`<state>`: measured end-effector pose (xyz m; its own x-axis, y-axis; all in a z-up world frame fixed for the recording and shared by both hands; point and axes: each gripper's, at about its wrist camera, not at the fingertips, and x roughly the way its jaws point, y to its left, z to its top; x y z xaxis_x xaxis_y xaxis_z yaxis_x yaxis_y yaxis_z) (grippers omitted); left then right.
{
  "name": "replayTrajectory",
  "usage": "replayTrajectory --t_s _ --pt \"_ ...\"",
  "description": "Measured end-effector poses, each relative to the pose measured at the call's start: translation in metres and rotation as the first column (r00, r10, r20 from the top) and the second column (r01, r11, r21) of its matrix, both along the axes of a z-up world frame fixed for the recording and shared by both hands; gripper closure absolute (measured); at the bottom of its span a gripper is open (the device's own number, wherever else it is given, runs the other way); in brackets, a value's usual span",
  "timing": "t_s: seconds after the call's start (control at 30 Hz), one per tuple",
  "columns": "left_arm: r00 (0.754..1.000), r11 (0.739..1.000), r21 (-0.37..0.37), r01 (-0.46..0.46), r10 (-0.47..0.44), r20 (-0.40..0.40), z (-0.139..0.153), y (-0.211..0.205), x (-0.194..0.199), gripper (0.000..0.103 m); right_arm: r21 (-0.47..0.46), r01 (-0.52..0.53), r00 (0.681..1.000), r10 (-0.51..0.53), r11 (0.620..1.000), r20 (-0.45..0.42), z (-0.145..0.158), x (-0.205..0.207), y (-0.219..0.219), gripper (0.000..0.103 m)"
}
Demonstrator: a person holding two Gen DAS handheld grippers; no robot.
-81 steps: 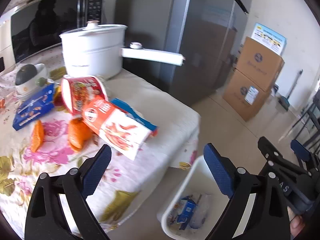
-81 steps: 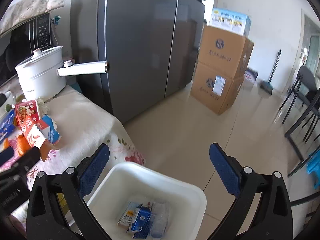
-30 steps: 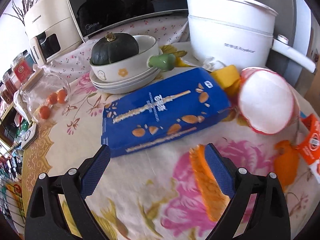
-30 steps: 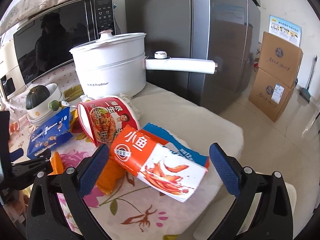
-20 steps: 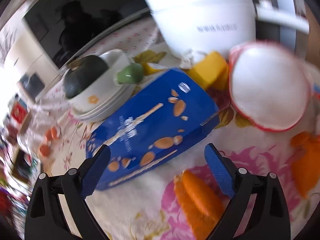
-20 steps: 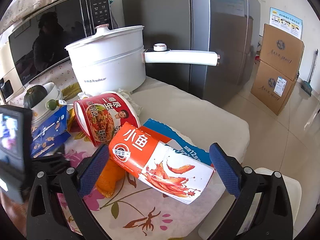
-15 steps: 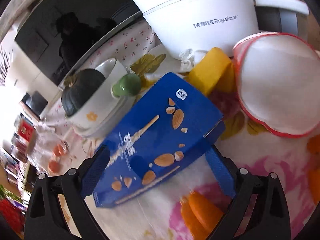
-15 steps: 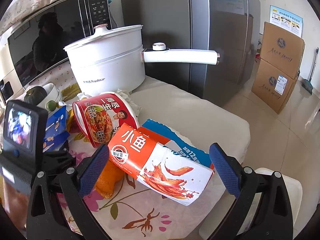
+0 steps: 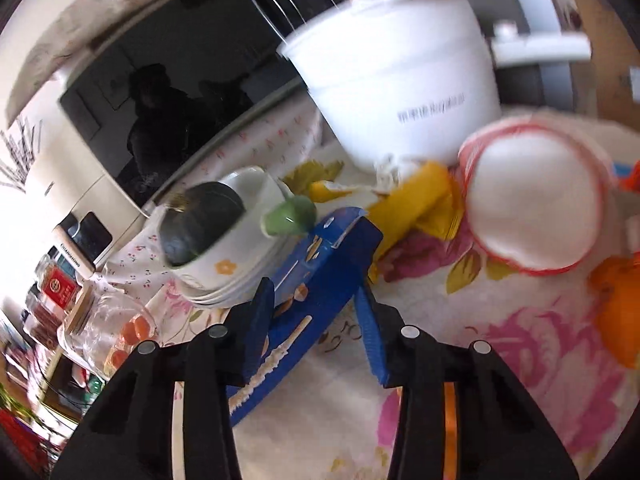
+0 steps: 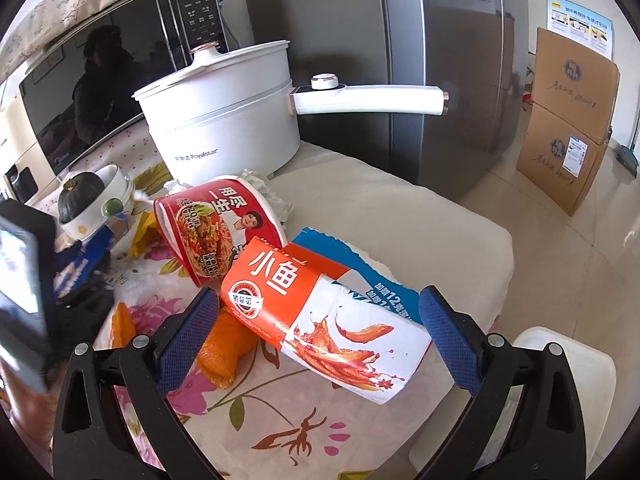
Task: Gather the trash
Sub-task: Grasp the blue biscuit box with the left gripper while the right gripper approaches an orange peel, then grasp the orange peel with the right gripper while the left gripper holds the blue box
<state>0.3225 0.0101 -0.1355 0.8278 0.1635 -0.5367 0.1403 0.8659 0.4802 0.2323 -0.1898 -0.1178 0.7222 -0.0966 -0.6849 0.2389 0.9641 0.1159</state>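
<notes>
Kitchen table with a floral cloth [image 10: 280,412], microwave [image 10: 100,60] at the back, grey fridge [image 10: 440,60] and two cardboard boxes [image 10: 568,120] beside it. One white pot [image 10: 224,120], one noodle cup [image 10: 216,224], one red snack bag [image 10: 320,320]. Left gripper [image 9: 316,320] has just been closing and pinches the blue biscuit box [image 9: 320,276] tilted by the bowls [image 9: 232,264]. Right gripper [image 10: 320,336] hangs spread wide over the snack bag, white bin [image 10: 568,380] below.

One white pot [image 10: 224,120], one noodle cup [image 10: 216,228], one orange-and-white snack box [image 10: 320,320], one blue biscuit box [image 9: 316,280], one yellow wrapper [image 9: 416,200], one squash [image 10: 78,194], two cardboard boxes [image 10: 568,120], one white bin [image 10: 568,392], one glass jar [image 9: 108,328].
</notes>
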Motion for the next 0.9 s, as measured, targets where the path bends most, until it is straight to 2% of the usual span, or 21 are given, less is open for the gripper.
replayTrajectory --t_s 0.1,0.13,0.23,0.37,0.43,0.5,0.53,0.63,0.73,0.8,0.9 --pt "0.999 0.996 -0.092 -0.01 0.013 0.03 0.02 0.014 -0.018 0.066 0.007 -0.026 1.0 0.026 1.0 0.0 0.0 0.0 0.005 0.007" --pt "0.999 0.989 -0.148 -0.025 0.03 0.033 0.029 0.023 -0.026 0.067 0.008 -0.034 0.999 0.034 0.999 0.0 0.0 0.0 0.007 0.007" --pt "0.996 0.961 -0.268 -0.068 0.081 0.037 0.048 0.047 -0.045 0.07 0.021 -0.087 0.996 0.087 0.996 -0.002 0.001 0.002 0.018 0.007" --pt "0.987 0.916 -0.378 -0.136 0.16 0.033 0.072 0.075 -0.067 0.076 0.051 -0.202 0.979 0.203 0.978 -0.017 -0.002 0.008 0.046 0.007" --pt "0.978 0.868 -0.467 -0.172 0.207 0.025 0.083 0.092 -0.08 0.079 0.04 -0.275 0.961 0.276 0.961 -0.016 -0.003 0.013 0.071 0.007" --pt "0.966 0.799 -0.566 -0.202 0.258 0.018 0.091 0.109 -0.099 0.079 0.005 -0.342 0.939 0.342 0.94 -0.03 -0.007 0.02 0.097 0.007" --pt "0.961 0.778 -0.591 -0.211 0.277 0.021 0.093 0.116 -0.106 0.079 -0.006 -0.364 0.931 0.364 0.931 -0.039 -0.009 0.022 0.105 0.007" --pt "0.952 0.745 -0.634 -0.209 0.303 0.042 0.1 0.125 -0.123 0.079 -0.019 -0.422 0.904 0.418 0.907 -0.094 -0.023 0.034 0.132 0.008" --pt "0.953 0.722 -0.668 -0.179 0.297 0.065 0.112 0.131 -0.131 0.079 0.019 -0.423 0.896 0.422 0.906 -0.141 -0.039 0.045 0.145 0.009" --pt "0.954 0.723 -0.67 -0.167 0.29 0.075 0.115 0.129 -0.133 0.079 0.043 -0.436 0.883 0.436 0.899 -0.172 -0.049 0.05 0.154 0.011" --pt "0.958 0.721 -0.674 -0.16 0.279 0.072 0.114 0.128 -0.132 0.079 0.028 -0.456 0.871 0.452 0.89 -0.193 -0.06 0.054 0.166 0.025"
